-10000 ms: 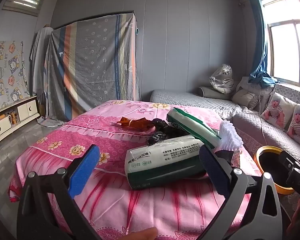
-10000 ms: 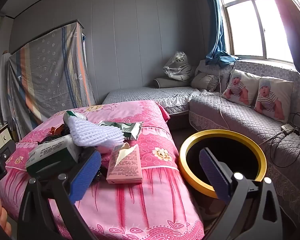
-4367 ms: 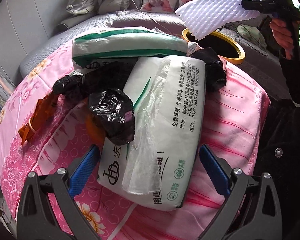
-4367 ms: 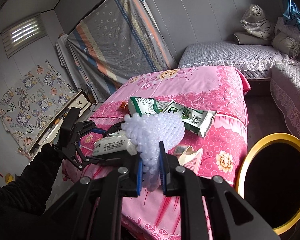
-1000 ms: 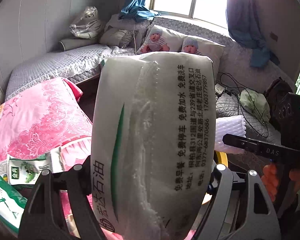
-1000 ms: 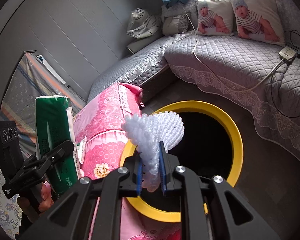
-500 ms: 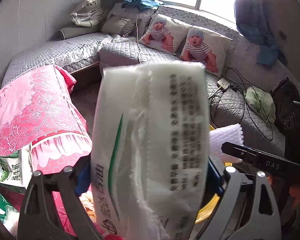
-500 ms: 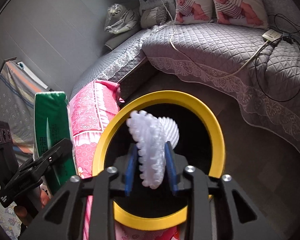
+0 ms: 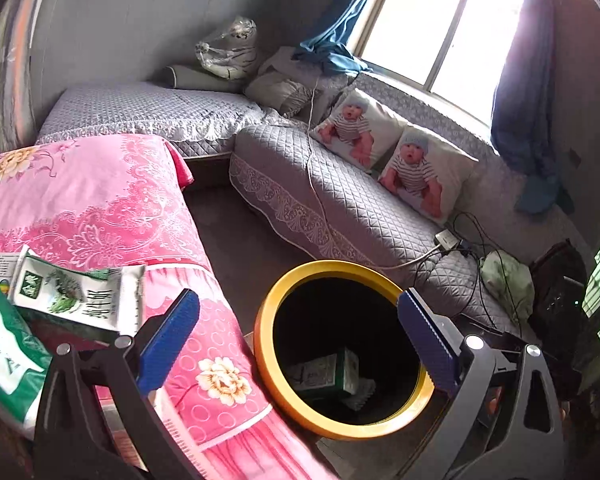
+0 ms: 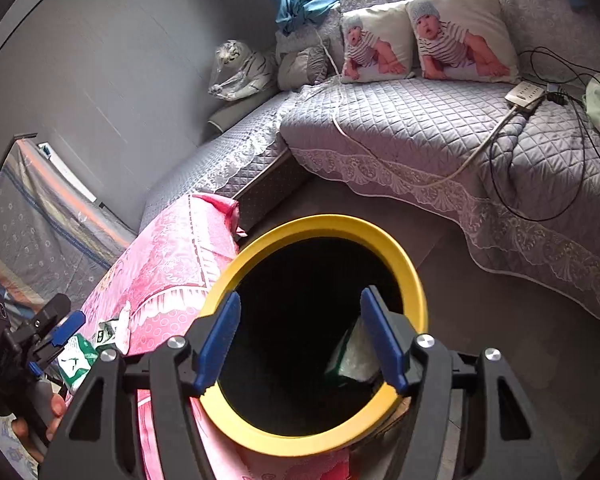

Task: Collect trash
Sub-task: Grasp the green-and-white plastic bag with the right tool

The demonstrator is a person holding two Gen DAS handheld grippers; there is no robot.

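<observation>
Both sets of tongs hang over a yellow-rimmed trash bin (image 9: pixel 278 396) that stands on the floor between a pink floral bed (image 9: pixel 88 200) and a grey quilted sofa (image 9: pixel 340 208). The left tongs (image 9: pixel 300 340) are spread wide and hold nothing; their blue pads (image 9: pixel 168 340) frame the bin's dark mouth. At the bottom of the bin lies a green-and-white tissue pack (image 9: pixel 324 372), with a piece of white foam netting (image 9: pixel 360 394) just beside it. The right tongs (image 10: pixel 300 340) have just been opening and now stand parted and bare, directly above the bin, whose rim (image 10: pixel 414 280) shows behind and between the fingers (image 10: pixel 220 344). In the right wrist view the pack (image 10: pixel 354 356) is a pale shape low inside the bin, close to the right-hand finger. More rubbish waits on the bed: a flattened green-and-white wrapper (image 9: pixel 80 300) near the edge and a larger green-and-white pack (image 9: pixel 0 352) at the left margin of the left wrist view. Two baby-print cushions (image 9: pixel 396 156) lean along the sofa back under the window (image 9: pixel 440 28), and a white power strip (image 10: pixel 526 96) with trailing cables lies on the sofa seat. A hand (image 10: pixel 40 424) grips the handle of the left tool at the lower left.
</observation>
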